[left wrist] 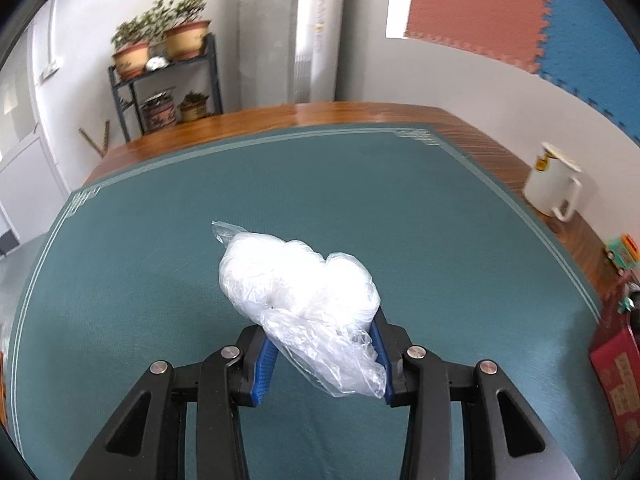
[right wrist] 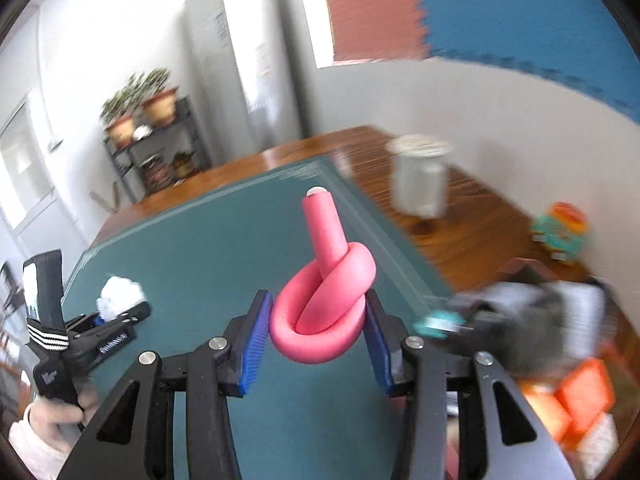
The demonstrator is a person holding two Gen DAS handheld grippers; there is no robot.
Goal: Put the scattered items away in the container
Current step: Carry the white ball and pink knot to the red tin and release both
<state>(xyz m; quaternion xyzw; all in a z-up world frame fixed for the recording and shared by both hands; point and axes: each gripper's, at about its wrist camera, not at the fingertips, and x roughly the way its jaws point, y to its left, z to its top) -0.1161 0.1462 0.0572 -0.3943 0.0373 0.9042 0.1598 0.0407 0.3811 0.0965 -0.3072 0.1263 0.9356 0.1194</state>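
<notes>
In the left wrist view our left gripper (left wrist: 320,356) is clamped on a crumpled clear plastic bag (left wrist: 298,280), the blue pads (left wrist: 263,372) pressing into its loose lower folds while the fuller white bulk of the bag bulges forward past the fingertips, above the green table mat (left wrist: 160,260). The mat covers most of a wooden table (left wrist: 280,114); at the table's right edge a white mug (left wrist: 554,186) stands on the bare wood, and nearer us along that edge sits a small teal and orange toy (left wrist: 622,254), with a red box (left wrist: 618,376) below it at the frame's right side. In the right wrist view our right gripper (right wrist: 318,340) holds a pink foam tube tied in a knot (right wrist: 324,300), the knot squeezed between the blue pads and one straight end pointing away from us, over the mat. This view is smeared by motion, so the items at lower right are hard to read: a grey and white heap and orange blocks (right wrist: 580,392), and we cannot tell which of them is the container. At the left of this view we also see the left gripper with the white bag in its jaws, gripped by a hand (right wrist: 60,404) in a pale sleeve.
</notes>
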